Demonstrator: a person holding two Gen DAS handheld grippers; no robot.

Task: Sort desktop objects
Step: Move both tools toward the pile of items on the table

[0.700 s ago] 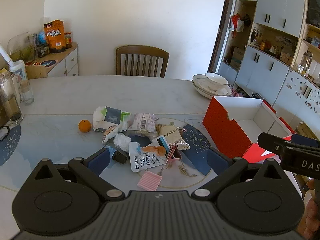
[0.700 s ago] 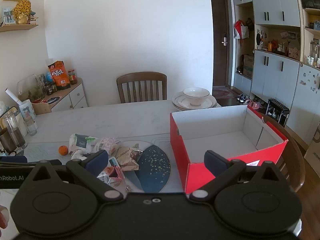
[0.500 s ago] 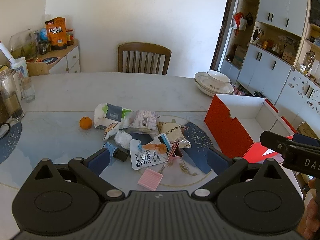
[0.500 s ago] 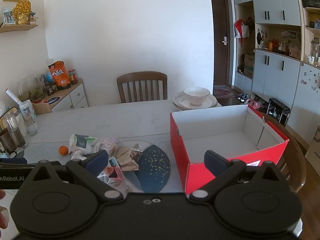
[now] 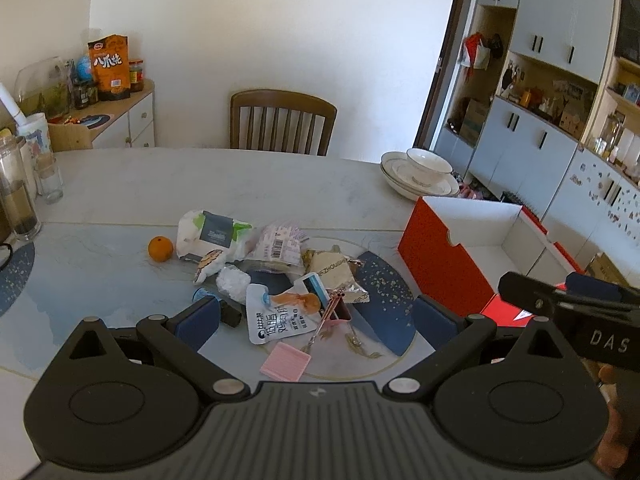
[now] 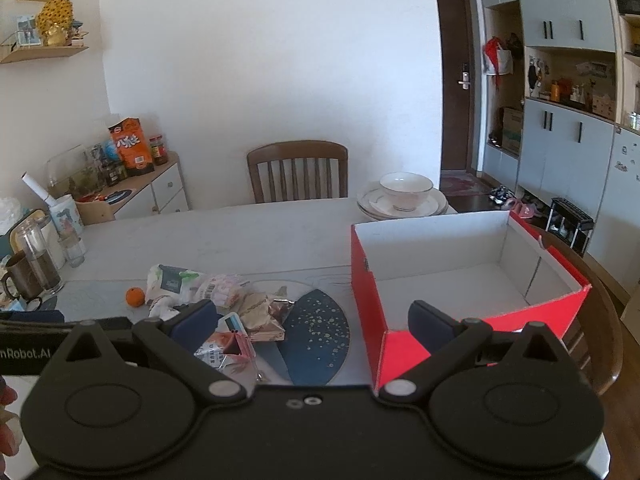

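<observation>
A heap of small objects lies mid-table: an orange (image 5: 160, 248), a white-green wipes pack (image 5: 210, 234), a barcode snack packet (image 5: 278, 245), a foil-wrapped snack (image 5: 334, 272), a white pouch (image 5: 278, 318) and a pink card (image 5: 285, 361). An open red box (image 5: 448, 258) with a white empty inside stands to the right; it also shows in the right wrist view (image 6: 460, 268). My left gripper (image 5: 316, 316) is open and empty above the heap's near edge. My right gripper (image 6: 312, 316) is open and empty, between heap and box.
A stack of plates with a bowl (image 5: 420, 176) sits behind the box. Glass jars and a cup (image 5: 28, 184) stand at the table's left edge. A wooden chair (image 5: 282, 122) is at the far side. Dark blue placemats (image 5: 380, 304) lie under the heap.
My left gripper has drifted slightly, so the heap and box sit a little higher and further left in its view. The right gripper has barely moved.
</observation>
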